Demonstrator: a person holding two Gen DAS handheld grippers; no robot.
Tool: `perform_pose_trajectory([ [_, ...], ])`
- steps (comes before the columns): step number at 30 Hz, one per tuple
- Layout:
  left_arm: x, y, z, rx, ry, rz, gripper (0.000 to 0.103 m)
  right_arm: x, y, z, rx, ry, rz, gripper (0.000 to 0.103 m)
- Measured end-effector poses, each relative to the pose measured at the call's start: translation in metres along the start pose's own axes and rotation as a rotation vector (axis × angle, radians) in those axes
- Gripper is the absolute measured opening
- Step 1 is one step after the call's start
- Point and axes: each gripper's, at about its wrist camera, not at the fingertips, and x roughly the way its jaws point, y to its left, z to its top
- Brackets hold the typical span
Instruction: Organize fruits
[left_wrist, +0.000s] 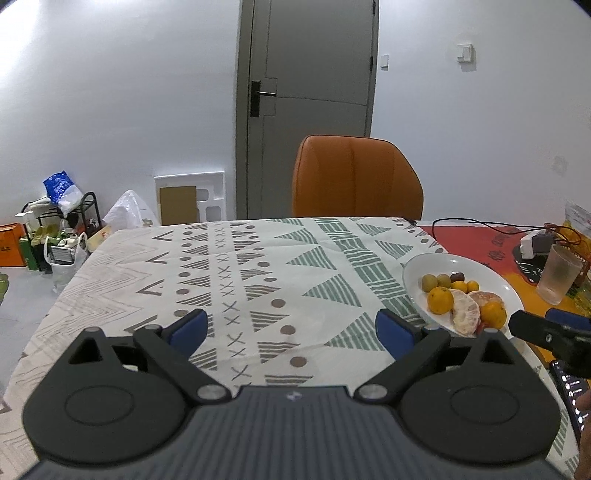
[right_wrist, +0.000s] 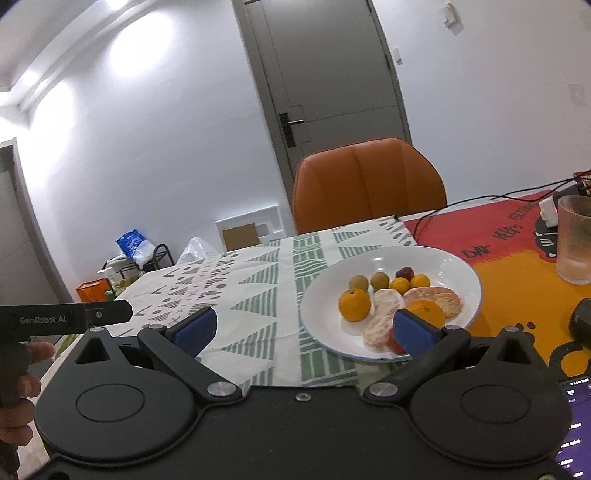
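A white plate (right_wrist: 458, 266) on the table holds fruit: an orange (right_wrist: 354, 304), a second orange (right_wrist: 428, 310), peeled citrus pieces (right_wrist: 384, 306), two green fruits (right_wrist: 359, 282), small yellow fruits (right_wrist: 400, 284) and a dark red fruit (right_wrist: 404, 272). The plate also shows in the left wrist view (left_wrist: 436, 266), at the right. My right gripper (right_wrist: 304, 328) is open and empty, just short of the plate's near rim. My left gripper (left_wrist: 291, 326) is open and empty above the patterned tablecloth (left_wrist: 236, 280), left of the plate.
An orange chair (left_wrist: 356, 177) stands at the table's far side. A frosted glass (right_wrist: 574, 240), cables and a charger (left_wrist: 535, 243) lie right of the plate on a red and orange mat (right_wrist: 517, 266). A phone (right_wrist: 576, 424) lies near right. Clutter sits on the floor at left.
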Motion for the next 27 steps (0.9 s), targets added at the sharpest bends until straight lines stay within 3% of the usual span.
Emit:
perform_pose_trajectory([
  [27,-0.061,0.016,-0.023,0.016,-0.014,0.102,0.097,-0.037,0.036,-0.013,-0.067,0.0,0.087,0.103],
])
